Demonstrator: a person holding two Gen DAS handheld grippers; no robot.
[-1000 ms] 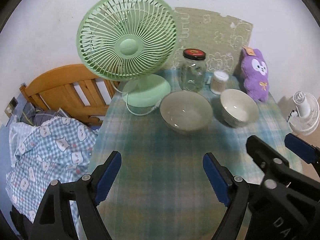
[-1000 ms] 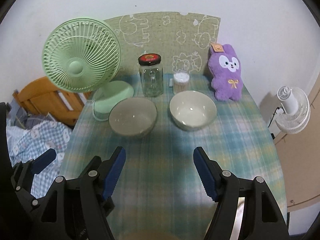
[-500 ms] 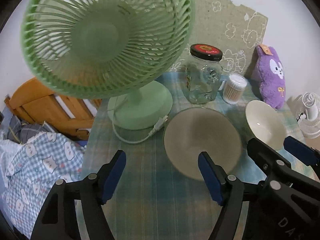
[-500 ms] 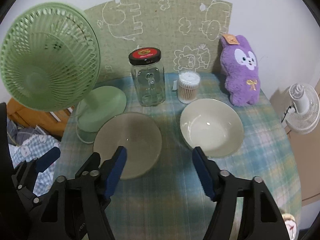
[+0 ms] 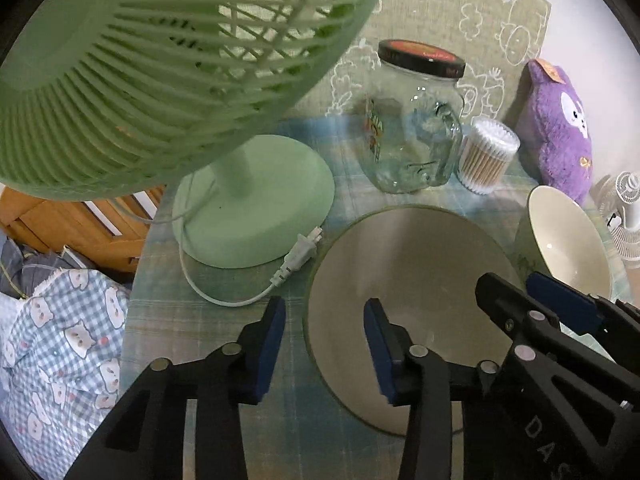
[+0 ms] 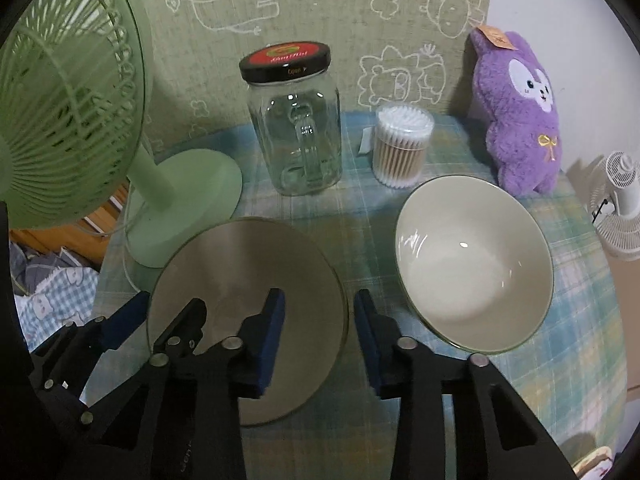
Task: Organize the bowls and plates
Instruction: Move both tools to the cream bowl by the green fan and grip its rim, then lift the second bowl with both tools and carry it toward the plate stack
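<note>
green fan (image 5: 256, 200) stands at the bench's (image 6: 580, 320) left edge, its plug (image 5: 296, 256) lying loose just beside the grey bowl (image 5: 416, 280). grey bowl sits left of centre near the front. left claw (image 5: 324, 344) straddles that bowl's left rim, one finger outside, one inside; jaws have just been closing but a gap shows on both sides, no squeeze on the rim yet. right claw (image 6: 320, 332) straddles the same bowl's right rim, jaws also just closing, pads clear of it. jar (image 6: 296, 132) with black lid behind the bowls, swab tub (image 6: 402, 148) beside it. white bowl (image 6: 476, 264) right of the grey one, apart from it. purple plush (image 6: 520, 112) at the back right.
</note>
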